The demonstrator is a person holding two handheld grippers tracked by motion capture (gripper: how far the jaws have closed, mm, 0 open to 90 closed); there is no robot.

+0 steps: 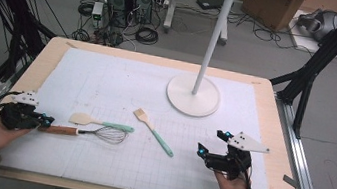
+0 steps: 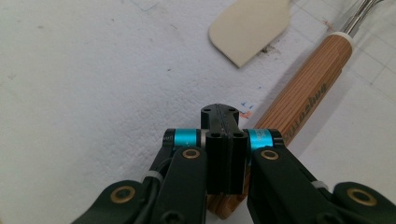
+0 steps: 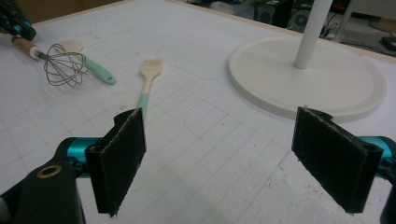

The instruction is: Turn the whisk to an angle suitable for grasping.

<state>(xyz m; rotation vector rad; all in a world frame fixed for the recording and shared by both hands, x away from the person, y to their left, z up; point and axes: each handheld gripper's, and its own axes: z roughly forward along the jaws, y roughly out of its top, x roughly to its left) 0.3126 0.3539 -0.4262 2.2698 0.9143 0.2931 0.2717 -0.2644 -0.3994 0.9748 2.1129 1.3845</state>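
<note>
Whisk (image 1: pixel 95 133) on white mat (image 1: pixel 108 80), wooden handle (image 2: pixel 306 88) toward left edge, wire head toward mat centre; long axis level, roughly parallel to near edge. Left gripper (image 2: pixel 223 119) with jaws pressed together, lying above handle's butt end, nothing seen pinched between pads. Right gripper (image 3: pixel 233 158) at near right, jaws spread wide, empty. Spatula (image 1: pixel 101 123) just beyond whisk, brush (image 1: pixel 153 131) near centre, both flat. Rack (image 1: pixel 194 96) with hooks at far side, bare. Judged stage: outset, no utensil lifted; grasping and hanging of whisk probably all remaining.
</note>
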